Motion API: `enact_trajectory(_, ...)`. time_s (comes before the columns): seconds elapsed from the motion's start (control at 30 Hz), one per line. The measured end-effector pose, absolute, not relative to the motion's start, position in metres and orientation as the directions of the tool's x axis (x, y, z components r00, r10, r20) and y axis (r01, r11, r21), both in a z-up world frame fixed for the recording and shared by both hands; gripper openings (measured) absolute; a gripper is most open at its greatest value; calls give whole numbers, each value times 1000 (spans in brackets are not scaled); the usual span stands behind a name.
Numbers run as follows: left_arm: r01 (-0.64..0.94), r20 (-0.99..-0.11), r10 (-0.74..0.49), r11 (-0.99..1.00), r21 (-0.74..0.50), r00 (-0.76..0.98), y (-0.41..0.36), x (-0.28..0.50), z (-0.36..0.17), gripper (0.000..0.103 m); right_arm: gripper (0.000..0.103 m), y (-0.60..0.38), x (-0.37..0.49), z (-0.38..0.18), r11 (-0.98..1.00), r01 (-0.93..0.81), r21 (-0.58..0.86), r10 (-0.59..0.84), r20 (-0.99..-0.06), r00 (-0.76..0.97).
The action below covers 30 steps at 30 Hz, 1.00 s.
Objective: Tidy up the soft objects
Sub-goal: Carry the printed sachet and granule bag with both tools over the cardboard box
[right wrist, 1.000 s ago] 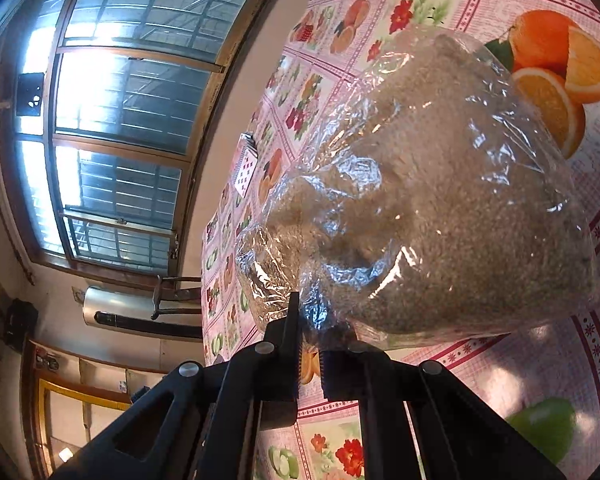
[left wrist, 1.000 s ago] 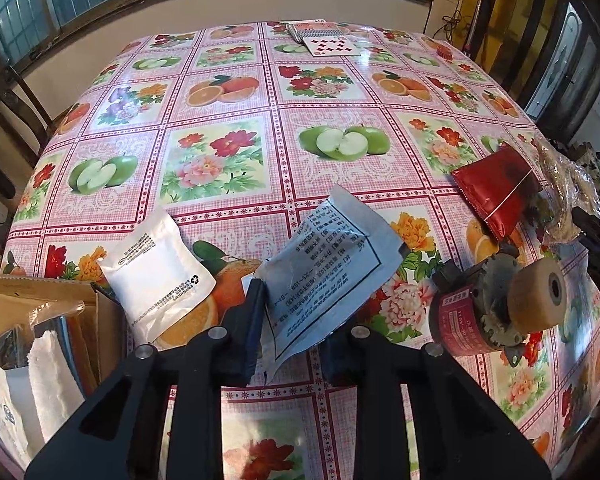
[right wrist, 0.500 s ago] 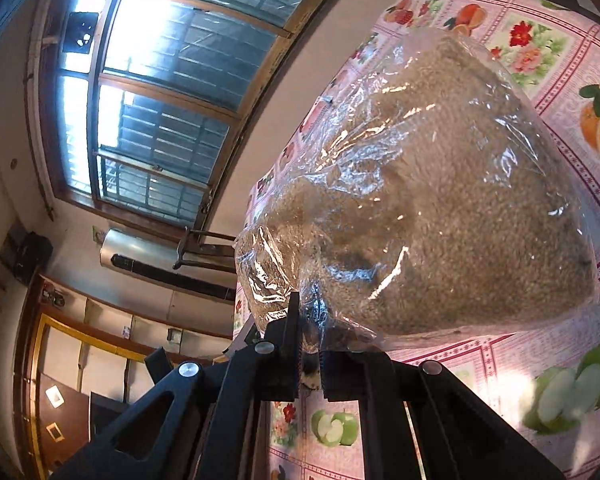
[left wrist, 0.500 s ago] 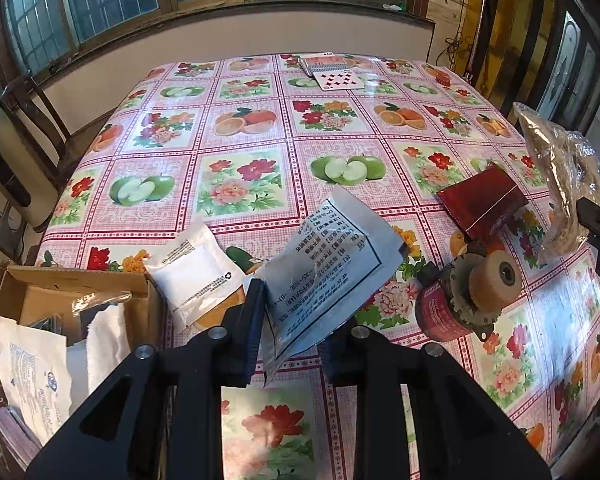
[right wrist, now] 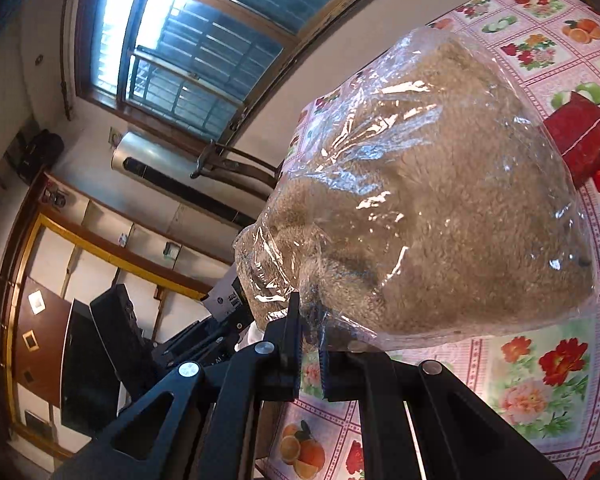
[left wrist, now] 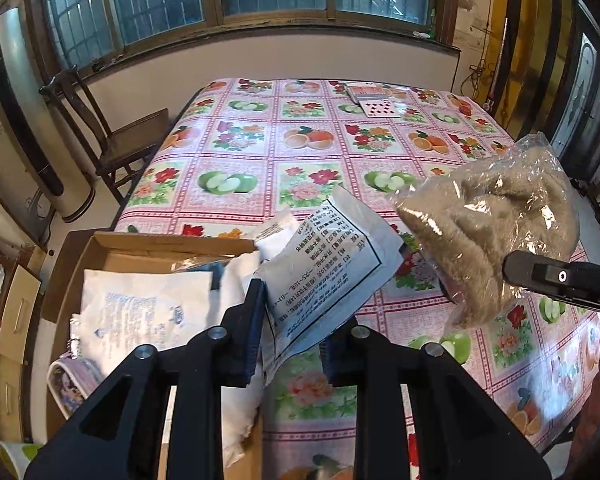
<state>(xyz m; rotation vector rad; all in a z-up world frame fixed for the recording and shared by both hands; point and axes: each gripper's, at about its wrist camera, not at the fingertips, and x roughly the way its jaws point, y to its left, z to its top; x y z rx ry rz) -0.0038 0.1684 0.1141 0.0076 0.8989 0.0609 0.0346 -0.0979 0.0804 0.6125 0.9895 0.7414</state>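
Observation:
My left gripper (left wrist: 292, 320) is shut on the lower edge of a grey-white printed pouch (left wrist: 332, 268), held in the air at the table's near left corner, beside an open cardboard box (left wrist: 148, 246). My right gripper (right wrist: 310, 320) is shut on the bunched neck of a clear plastic bag of brown plush (right wrist: 440, 200), also off the table. In the left wrist view that plush bag (left wrist: 496, 224) hangs at the right, with the right gripper (left wrist: 512, 272) behind it. A small white packet (left wrist: 278, 230) lies against the box's far rim.
The box holds several white packets (left wrist: 140, 312). A red packet (right wrist: 584, 136) lies on the fruit-patterned tablecloth (left wrist: 300, 140). Playing cards (left wrist: 374, 102) sit at the table's far edge. A wooden chair (left wrist: 112, 140) stands left of the table, below the windows.
Both grippers have risen and drifted left, each keeping its load. The box now shows more fully below the left gripper. The plush bag has come close to the pouch, and the right wrist has rolled.

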Motion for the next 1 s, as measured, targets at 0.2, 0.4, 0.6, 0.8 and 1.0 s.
enact_trajectory(0.2, -137, -784, 122, 989, 47, 609, 221, -35, 117, 22, 7, -32, 17, 88, 601, -377, 705, 798, -559, 228)
enact_trajectory(0.4, -189, -802, 153, 981, 52, 577, 264, -62, 109, 22, 7, 47, -1, 85, 601, -502, 623, 751, -654, 89)
enact_trajectory(0.6, -220, -834, 151, 975, 37, 530, 298, -81, 88, 22, 7, 114, -17, 78, 578, -626, 524, 647, -762, -40)
enact_trajectory(0.8, -211, -849, 136, 977, 29, 511, 311, -102, 77, 22, 7, 159, -34, 66, 552, -717, 426, 528, -844, -96)
enact_trajectory(1.0, -186, -854, 124, 982, 33, 505, 312, -110, 72, 22, 7, 189, -68, 57, 416, -856, 306, 352, -922, -159)
